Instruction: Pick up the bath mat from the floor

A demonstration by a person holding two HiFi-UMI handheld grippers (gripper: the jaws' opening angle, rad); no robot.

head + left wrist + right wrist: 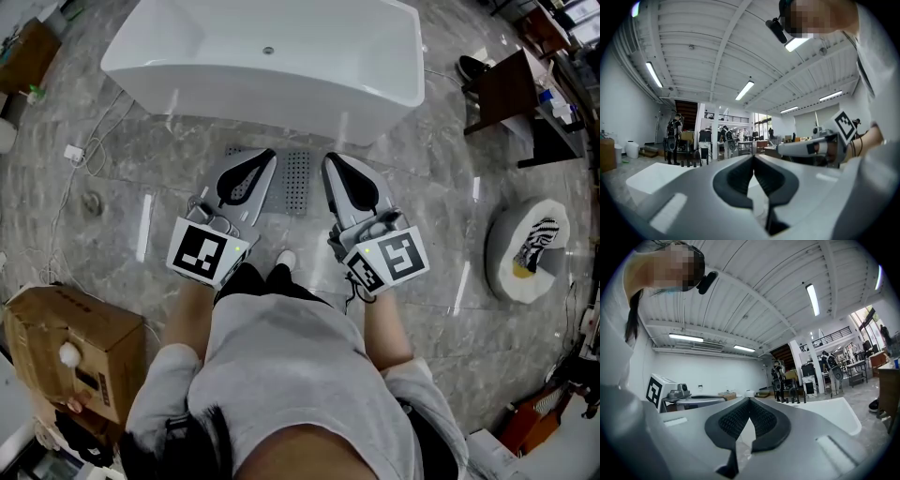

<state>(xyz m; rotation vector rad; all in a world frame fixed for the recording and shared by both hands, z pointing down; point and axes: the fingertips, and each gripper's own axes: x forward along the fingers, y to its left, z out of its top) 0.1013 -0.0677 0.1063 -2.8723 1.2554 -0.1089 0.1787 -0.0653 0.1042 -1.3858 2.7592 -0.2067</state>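
Head view: bath mat (296,183) lies flat on the floor (131,187), just in front of the bathtub (281,103), far edge near the tub wall. It's grey and rectangular w/ rows of small holes, and most of it shows btwn the two grippers. There's open floor to both sides of the mat: grey marble-look tiles, glossy. L gripper (268,155) and R gripper (329,159) are held level over the mat's sides, side by side but apart, tips toward the tub.

Left gripper view: jaws closed tip to tip, nothing btwn the black ribbed pads (733,180). Right gripper view: same, pads (731,420) meet, empty.

The tub is white and smooth w/ rounded corners. A cardboard box (75,347) at lower left, a dark wooden stool (506,94) at upper right and a cable (94,155) on the floor at left all lie well apart from the mat.
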